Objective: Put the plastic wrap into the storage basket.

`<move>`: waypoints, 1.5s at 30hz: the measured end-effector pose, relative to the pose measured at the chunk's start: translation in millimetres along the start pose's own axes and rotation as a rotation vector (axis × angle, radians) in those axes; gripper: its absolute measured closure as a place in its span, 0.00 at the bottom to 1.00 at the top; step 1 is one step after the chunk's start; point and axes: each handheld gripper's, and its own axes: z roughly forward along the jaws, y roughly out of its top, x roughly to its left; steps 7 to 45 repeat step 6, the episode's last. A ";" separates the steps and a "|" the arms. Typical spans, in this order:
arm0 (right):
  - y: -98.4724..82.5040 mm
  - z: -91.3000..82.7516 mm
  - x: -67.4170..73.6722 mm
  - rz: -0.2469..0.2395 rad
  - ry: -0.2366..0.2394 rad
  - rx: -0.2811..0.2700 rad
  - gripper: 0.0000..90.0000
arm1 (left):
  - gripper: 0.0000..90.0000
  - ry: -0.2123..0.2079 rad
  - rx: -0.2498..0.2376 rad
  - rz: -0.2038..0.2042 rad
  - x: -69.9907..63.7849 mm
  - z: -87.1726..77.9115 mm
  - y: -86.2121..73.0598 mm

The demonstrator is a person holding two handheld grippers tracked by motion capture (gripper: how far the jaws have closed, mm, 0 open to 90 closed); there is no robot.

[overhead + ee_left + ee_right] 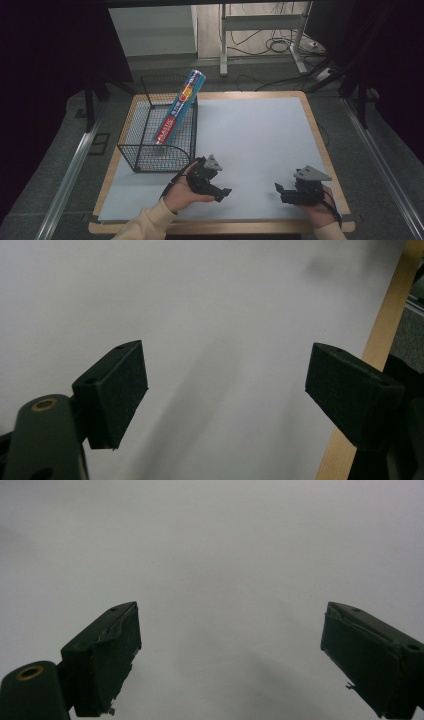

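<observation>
A tall blue tube point(179, 106) with red and yellow print leans tilted inside a black wire basket point(134, 131) at the table's left, its top sticking out over the far rim. My left gripper point(223, 193) lies low over the white sheet just in front of the basket, pointing right. Its jaws stand wide apart in the left gripper view point(225, 370), with only bare sheet between them. My right gripper point(279, 190) rests near the front right, pointing left. It is open too point(230, 625), with nothing between its pads.
A white sheet point(255, 135) covers most of the wooden table point(320, 150), whose edge runs past the left gripper's far jaw point(385, 325). Metal rails flank the table on both sides. A desk frame and cables stand on the floor behind.
</observation>
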 end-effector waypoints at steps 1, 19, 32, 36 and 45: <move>0.1 -0.1 0.4 -0.001 -0.001 -0.002 0.10 | 0.19 0.002 -0.004 -0.003 0.5 -0.2 -0.3; 1.2 -2.1 2.5 -0.010 -0.002 -0.018 0.10 | 0.19 0.007 -0.012 0.002 0.4 -1.4 -2.1; 1.2 -2.1 2.5 -0.010 -0.002 -0.018 0.10 | 0.19 0.007 -0.012 0.002 0.4 -1.4 -2.1; 1.2 -2.1 2.5 -0.010 -0.002 -0.018 0.10 | 0.19 0.007 -0.012 0.002 0.4 -1.4 -2.1; 1.2 -2.1 2.5 -0.010 -0.002 -0.018 0.10 | 0.19 0.007 -0.012 0.002 0.4 -1.4 -2.1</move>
